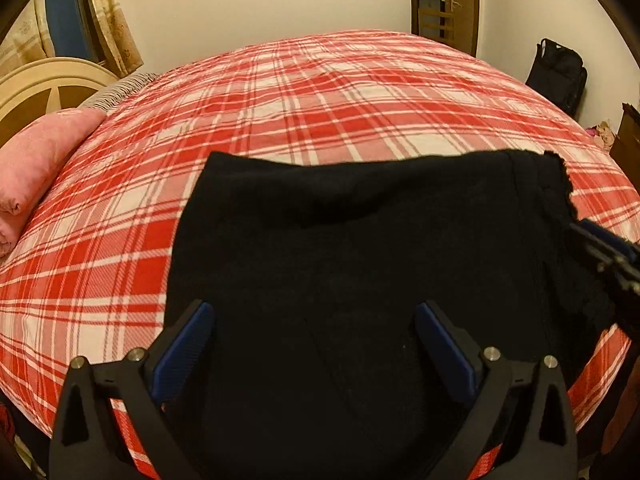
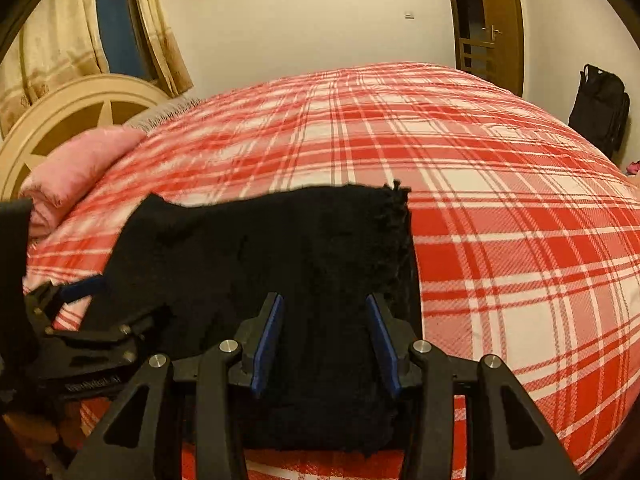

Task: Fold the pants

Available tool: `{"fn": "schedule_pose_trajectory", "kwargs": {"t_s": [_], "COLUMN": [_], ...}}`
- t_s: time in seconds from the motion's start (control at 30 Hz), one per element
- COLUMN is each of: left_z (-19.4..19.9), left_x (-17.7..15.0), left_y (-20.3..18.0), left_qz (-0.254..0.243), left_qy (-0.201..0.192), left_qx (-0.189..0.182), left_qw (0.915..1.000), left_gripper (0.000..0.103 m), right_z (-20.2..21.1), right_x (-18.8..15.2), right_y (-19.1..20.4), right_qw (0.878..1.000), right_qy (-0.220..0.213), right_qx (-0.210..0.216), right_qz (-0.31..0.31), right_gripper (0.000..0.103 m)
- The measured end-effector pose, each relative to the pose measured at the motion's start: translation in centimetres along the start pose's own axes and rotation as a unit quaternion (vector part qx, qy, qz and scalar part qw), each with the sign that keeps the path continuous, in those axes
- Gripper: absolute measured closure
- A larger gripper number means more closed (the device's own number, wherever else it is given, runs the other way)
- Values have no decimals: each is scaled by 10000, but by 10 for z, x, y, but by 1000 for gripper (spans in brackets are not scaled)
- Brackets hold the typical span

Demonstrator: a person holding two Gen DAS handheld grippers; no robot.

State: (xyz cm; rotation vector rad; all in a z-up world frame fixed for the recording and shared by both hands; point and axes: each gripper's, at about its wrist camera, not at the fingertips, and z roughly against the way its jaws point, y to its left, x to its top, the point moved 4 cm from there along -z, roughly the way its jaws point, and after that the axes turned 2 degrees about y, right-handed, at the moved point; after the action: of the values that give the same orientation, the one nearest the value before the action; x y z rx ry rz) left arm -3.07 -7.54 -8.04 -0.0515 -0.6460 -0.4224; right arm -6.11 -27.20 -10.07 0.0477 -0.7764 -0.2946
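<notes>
Black pants (image 1: pixel 360 260) lie folded in a rough rectangle on the red and white plaid bed (image 1: pixel 280 100), near its front edge. My left gripper (image 1: pixel 314 308) is open, its blue-padded fingers spread wide just above the near part of the pants. In the right wrist view the pants (image 2: pixel 260 256) show a frayed right edge. My right gripper (image 2: pixel 323 300) is open over the pants' near right part, holding nothing. The right gripper (image 1: pixel 600 248) shows at the right edge of the left wrist view, and the left gripper (image 2: pixel 88 288) at the left of the right wrist view.
A pink pillow (image 1: pixel 36 160) lies at the bed's left by a cream headboard (image 1: pixel 48 84). A black bag (image 1: pixel 560 72) stands against the far wall beside a wooden door (image 1: pixel 444 0). Curtains (image 2: pixel 60 40) hang at the back left.
</notes>
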Motion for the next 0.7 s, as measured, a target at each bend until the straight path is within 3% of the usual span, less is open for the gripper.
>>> {"fn": "schedule_pose_trajectory", "kwargs": {"t_s": [0.27, 0.37, 0.5, 0.7], "left_z": [2, 5, 12, 16], "left_x": [1, 0, -2, -5], "left_y": [0, 0, -1, -5], "left_qz": [35, 2, -19, -72], "left_qy": [21, 38, 7, 14], "left_qx": [-19, -40, -216, -402], "left_qw": [10000, 10000, 9998, 9992], "left_gripper": [0, 0, 0, 0], "right_z": [23, 35, 48, 51], "right_x": [2, -1, -8, -22], "right_y": [-6, -14, -28, -49], "right_qw": [9992, 9983, 9961, 9935], "right_qy": [-321, -451, -585, -474], "right_qx": [132, 108, 212, 248], "right_qz": [-211, -351, -624, -1009], "right_gripper": [54, 44, 42, 42]}}
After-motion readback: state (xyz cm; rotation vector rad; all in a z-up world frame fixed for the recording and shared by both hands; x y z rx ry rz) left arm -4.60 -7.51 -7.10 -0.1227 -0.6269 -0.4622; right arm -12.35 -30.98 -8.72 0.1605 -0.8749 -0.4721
